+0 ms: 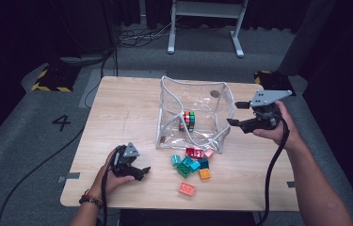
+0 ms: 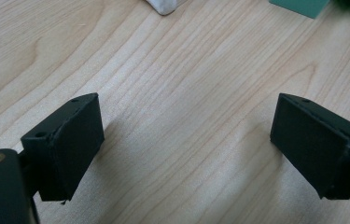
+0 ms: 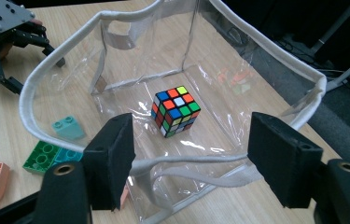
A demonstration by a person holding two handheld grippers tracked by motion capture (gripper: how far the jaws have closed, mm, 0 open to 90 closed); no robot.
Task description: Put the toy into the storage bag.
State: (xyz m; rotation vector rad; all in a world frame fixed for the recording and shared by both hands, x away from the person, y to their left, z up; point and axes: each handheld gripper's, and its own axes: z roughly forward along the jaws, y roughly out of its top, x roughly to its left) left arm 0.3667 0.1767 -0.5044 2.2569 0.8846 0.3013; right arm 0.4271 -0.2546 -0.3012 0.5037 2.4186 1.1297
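High view shows blocks (image 1: 190, 165) near the bag (image 1: 221, 127); right gripper view shows the cube (image 3: 175, 110) upright inside, corner toward wide, empty right tongs (image 3: 191, 158). Left tongs (image 2: 186, 144) wide, empty.

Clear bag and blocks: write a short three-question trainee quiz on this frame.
1. True or false: the puzzle cube lies inside the clear bag.
2. Where are the loose blocks? A) in the bag B) on the table in front of the bag C) on the floor
3. Are the right tongs holding anything?

Key: 1 true. 2 B. 3 No; they stand open at the bag's rim with nothing gripped.
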